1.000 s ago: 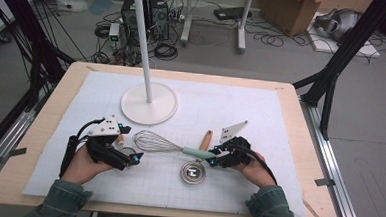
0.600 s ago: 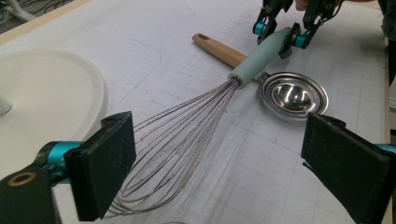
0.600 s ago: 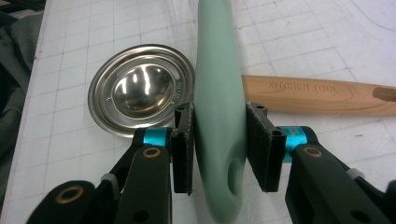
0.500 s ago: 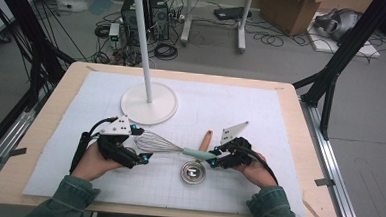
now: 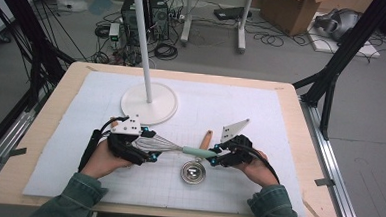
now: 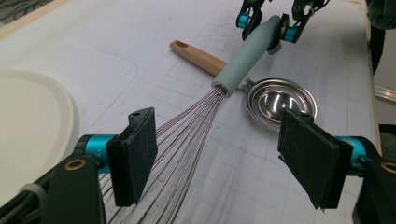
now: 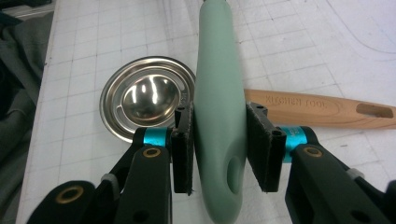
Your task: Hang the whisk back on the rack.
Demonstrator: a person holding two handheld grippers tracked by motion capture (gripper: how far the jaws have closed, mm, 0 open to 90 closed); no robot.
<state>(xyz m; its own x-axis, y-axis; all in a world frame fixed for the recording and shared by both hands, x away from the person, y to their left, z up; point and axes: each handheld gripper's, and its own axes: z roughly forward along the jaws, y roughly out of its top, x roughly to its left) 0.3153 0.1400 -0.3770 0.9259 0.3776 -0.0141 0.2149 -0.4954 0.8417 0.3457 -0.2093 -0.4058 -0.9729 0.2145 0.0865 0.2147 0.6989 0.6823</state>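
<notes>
On the white mat [image 5: 260, 117], my right gripper [image 5: 217, 155] clamps the whisk [image 5: 179, 149] by its mint handle. My left gripper [image 5: 148, 145] has just been closing around the wire loops, pads not yet touching.

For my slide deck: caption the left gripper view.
Left gripper closing around whisk wires, pads not yet touching; right gripper clamps its mint handle.

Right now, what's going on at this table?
A person works a whisk with two tongs. The right tongs are clamped on its green handle. The left tongs straddle the wire end; their jaws have just been closing, but the pads do not press the wires yet. A metal-bowled spoon with a wooden handle lies beside it, and a white stand rises behind.
</notes>
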